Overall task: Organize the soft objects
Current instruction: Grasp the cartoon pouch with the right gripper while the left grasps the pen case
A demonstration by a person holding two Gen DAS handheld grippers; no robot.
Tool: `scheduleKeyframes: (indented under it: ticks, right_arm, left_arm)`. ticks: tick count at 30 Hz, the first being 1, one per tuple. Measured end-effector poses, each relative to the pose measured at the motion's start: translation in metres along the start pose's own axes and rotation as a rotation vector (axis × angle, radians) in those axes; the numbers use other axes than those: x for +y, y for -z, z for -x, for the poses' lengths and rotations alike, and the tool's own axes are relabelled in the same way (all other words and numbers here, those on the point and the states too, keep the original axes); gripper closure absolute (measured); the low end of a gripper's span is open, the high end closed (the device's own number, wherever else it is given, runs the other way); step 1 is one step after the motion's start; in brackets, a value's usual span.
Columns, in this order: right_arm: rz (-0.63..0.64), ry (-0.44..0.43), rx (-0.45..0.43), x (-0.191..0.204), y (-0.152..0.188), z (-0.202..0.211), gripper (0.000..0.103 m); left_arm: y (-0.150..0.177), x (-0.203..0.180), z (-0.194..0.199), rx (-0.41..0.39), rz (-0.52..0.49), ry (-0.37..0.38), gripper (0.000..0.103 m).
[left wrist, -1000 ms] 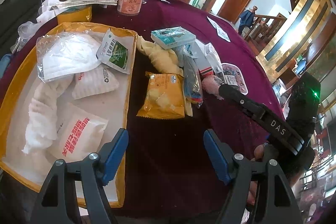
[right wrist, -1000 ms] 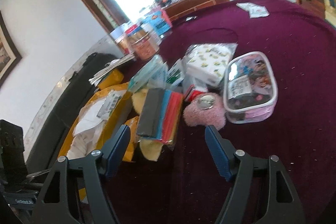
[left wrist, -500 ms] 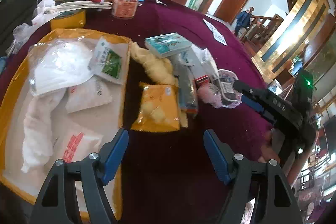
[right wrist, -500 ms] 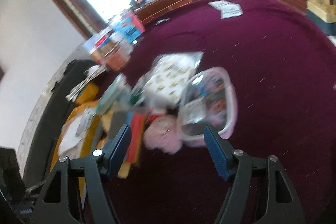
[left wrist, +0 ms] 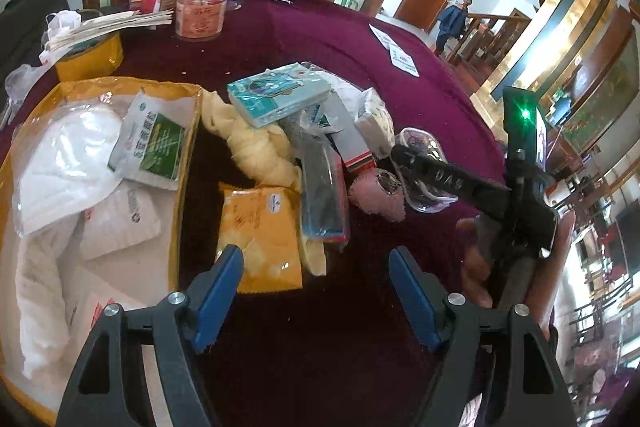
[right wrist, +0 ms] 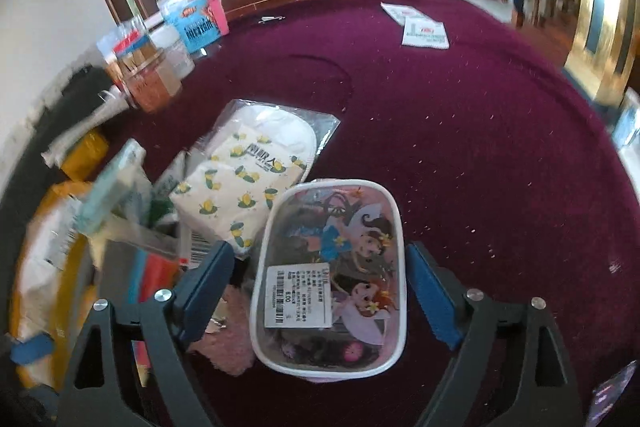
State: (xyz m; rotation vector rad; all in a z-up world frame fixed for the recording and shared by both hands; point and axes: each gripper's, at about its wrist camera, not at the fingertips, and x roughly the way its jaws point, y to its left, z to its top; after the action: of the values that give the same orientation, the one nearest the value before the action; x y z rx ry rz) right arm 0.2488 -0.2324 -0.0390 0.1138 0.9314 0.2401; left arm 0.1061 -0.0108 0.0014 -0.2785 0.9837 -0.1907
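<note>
Two grippers hover over the table [right wrist: 460,115]: right gripper [right wrist: 320,291] jaws opening around the pouch [right wrist: 332,267], price sticker "6.00"; left gripper [left wrist: 316,291] released above bare cloth near the tray [left wrist: 184,163] edge.

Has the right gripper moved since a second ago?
Yes. The right gripper has swung over, now straddling the cartoon pouch, jaws opening, away from the yellow tray.
</note>
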Motion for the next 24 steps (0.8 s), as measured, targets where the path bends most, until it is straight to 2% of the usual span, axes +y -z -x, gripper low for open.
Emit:
scheduleKeyframes:
  ticks: [3,7,9,12,14,15,17,18,19,24]
  right_arm:
    - [0.038,0.056,-0.004,0.006,0.004,-0.004,0.017]
    - [-0.011,0.037,-0.001,-0.005,0.005,-0.005,0.018]
    - [-0.021,0.018,0.01,-0.007,0.006,-0.007,0.028]
    - [-0.026,0.009,0.02,-0.007,0.007,-0.01,0.034]
    - [-0.035,0.007,0.005,-0.008,0.007,-0.007,0.034]
    - [-0.046,0.001,0.001,-0.01,0.008,-0.006,0.034]
    - [-0.054,-0.006,0.002,-0.011,0.008,-0.006,0.034]
    - [-0.053,-0.007,0.001,-0.011,0.008,-0.005,0.034]
    - [-0.048,-0.004,0.0,-0.01,0.008,-0.005,0.034]
    - [-0.042,0.001,-0.004,-0.008,0.009,-0.005,0.035]
  left_arm:
    - [-0.006,-0.007,-0.007,0.013,-0.02,-0.017,0.024]
    - [-0.017,-0.02,-0.022,0.025,-0.068,-0.036,0.024]
    - [-0.023,-0.025,-0.033,0.043,-0.087,-0.042,0.025]
    - [-0.032,-0.028,-0.048,0.051,-0.096,-0.064,0.026]
    - [-0.036,-0.03,-0.054,0.041,-0.096,-0.076,0.042]
    - [-0.037,-0.032,-0.059,0.051,-0.111,-0.081,0.043]
    - [-0.037,-0.036,-0.069,0.064,-0.143,-0.127,0.059]
    - [-0.037,-0.036,-0.071,0.054,-0.154,-0.155,0.063]
    - [-0.036,-0.035,-0.072,0.047,-0.16,-0.18,0.076]
    - [-0.032,-0.029,-0.062,0.037,-0.146,-0.144,0.081]
